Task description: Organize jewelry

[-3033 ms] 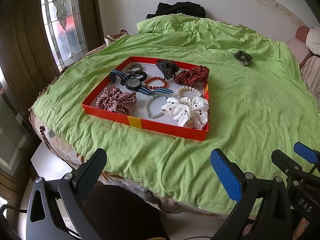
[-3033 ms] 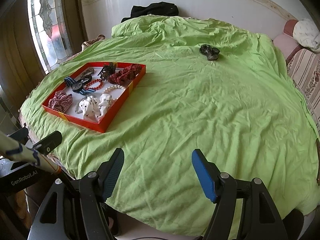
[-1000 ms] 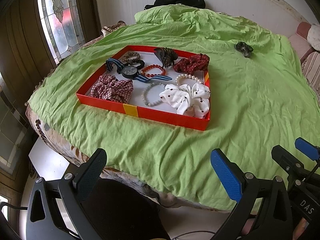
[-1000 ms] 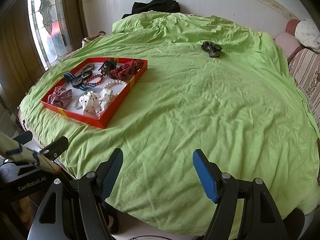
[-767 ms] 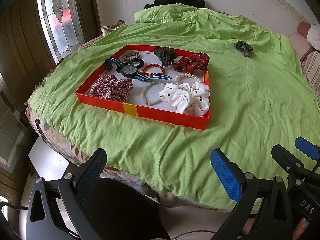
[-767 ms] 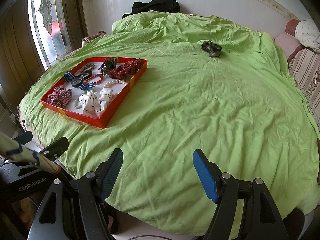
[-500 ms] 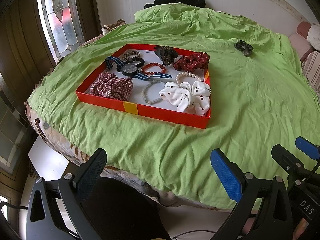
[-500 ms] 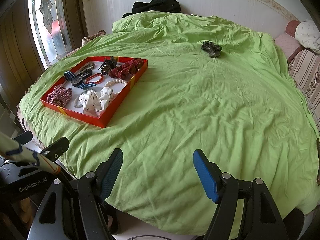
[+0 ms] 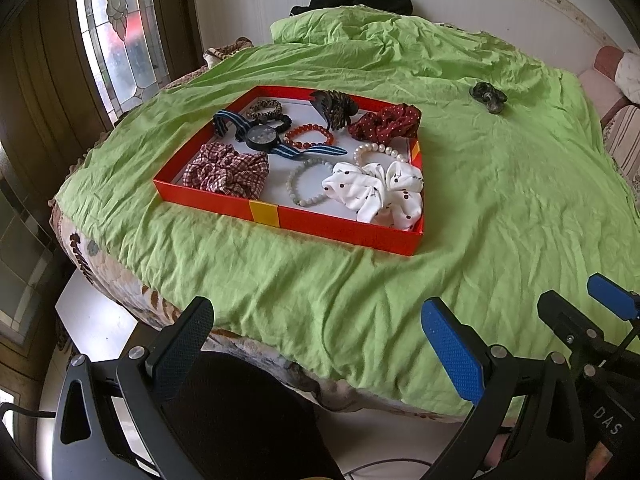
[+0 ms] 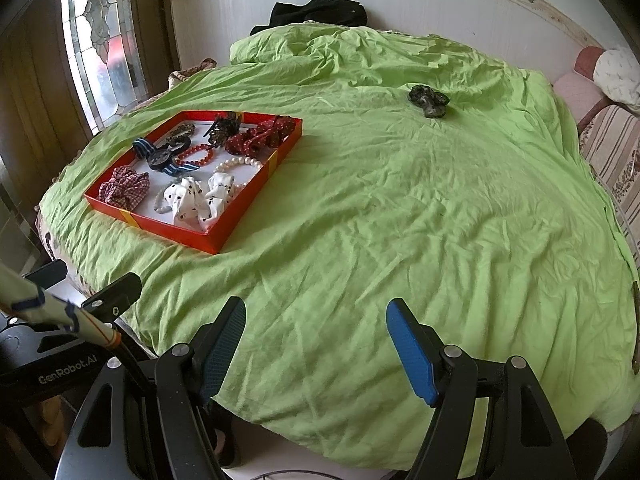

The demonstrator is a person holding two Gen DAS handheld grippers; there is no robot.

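Note:
A red tray (image 9: 320,222) (image 10: 208,242) lies on a green bedcover. It holds a plaid scrunchie (image 9: 226,168), a white dotted scrunchie (image 9: 376,188), a red dotted scrunchie (image 9: 386,122), a striped-band watch (image 9: 262,136), a red bead bracelet (image 9: 308,136), a pearl bracelet (image 9: 378,152), a pale bead bracelet (image 9: 308,182) and a dark hair claw (image 9: 334,106). A dark scrunchie (image 9: 488,96) (image 10: 428,100) lies alone far back on the cover. My left gripper (image 9: 316,336) and right gripper (image 10: 316,332) are open and empty, hovering at the bed's near edge.
The green bedcover (image 10: 440,208) is wrinkled, with a bunched ridge at the back. Black clothing (image 10: 320,12) lies against the wall. A stained-glass window (image 9: 116,28) is on the left. A striped sofa with a cushion (image 10: 612,140) stands at the right.
Both views have shifted slightly: the tray sits a little lower and nearer in the left wrist view. Both grippers stay open and empty. Nothing on the bed has moved.

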